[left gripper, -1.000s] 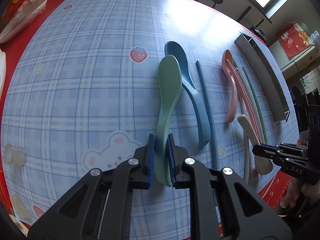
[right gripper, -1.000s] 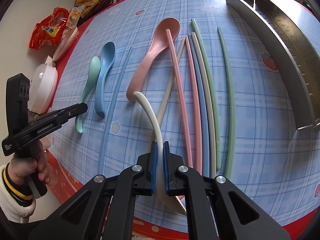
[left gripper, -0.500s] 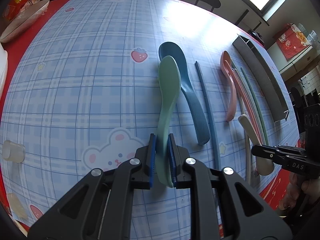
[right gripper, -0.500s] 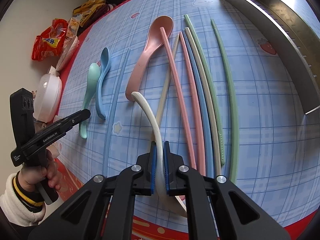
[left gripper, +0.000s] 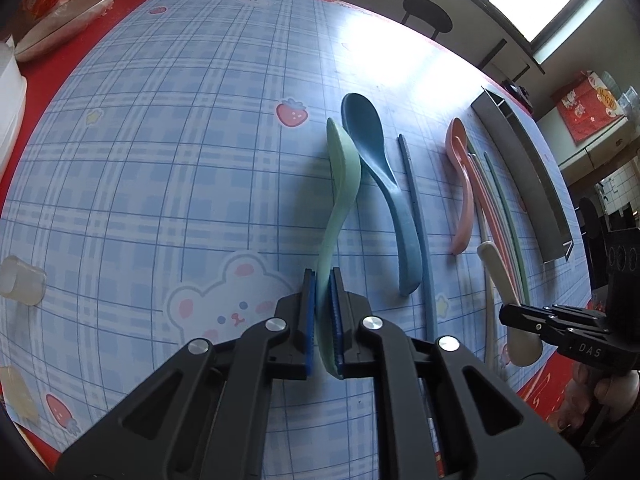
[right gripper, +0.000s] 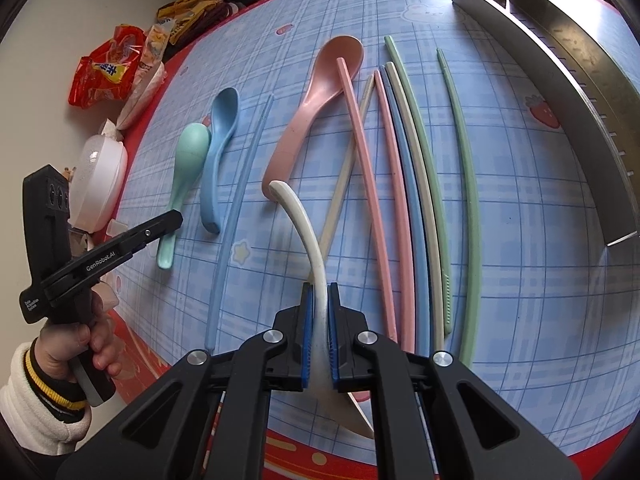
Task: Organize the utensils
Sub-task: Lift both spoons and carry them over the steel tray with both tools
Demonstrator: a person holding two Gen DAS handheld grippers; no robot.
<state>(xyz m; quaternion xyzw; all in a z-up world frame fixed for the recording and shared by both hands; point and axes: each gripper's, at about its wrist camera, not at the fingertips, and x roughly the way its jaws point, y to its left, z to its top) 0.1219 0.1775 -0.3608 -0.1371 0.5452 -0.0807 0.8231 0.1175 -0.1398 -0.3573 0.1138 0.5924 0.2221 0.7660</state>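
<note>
Blue-checked cloth with strawberry and bear prints covers the worktop point(left gripper: 168, 168), red-bordered, daylight glaring off its far part.

Item 1: mint-green plastic soup spoon point(left gripper: 342, 172). Handle end clamped between the blue-padded fingers of the left gripper point(left gripper: 323, 320); bowl tilted on edge, just beside the dark blue plastic spoon point(left gripper: 372, 152). Whether the bowl touches the cloth cannot be told.

Item 2: cream-white plastic spoon point(right gripper: 308, 240). Held near its bowl end by the right gripper point(right gripper: 319, 332), fingers shut on it, handle arching away over the cloth.

Item 3: pink plastic spoon point(right gripper: 320, 96) and a row of long thin pastel chopsticks point(right gripper: 416, 184), lying loose on the cloth.

Item 4: long grey metal tray with a divider point(right gripper: 580, 92), near the chopsticks; the likely destination.

Handling, judged: spoons look light, rigid, smooth, not fragile. Curved handles may pivot in a two-point grip; hold at the flat mid-handle, squarely. Chopsticks would roll and need picking near the middle.
</note>
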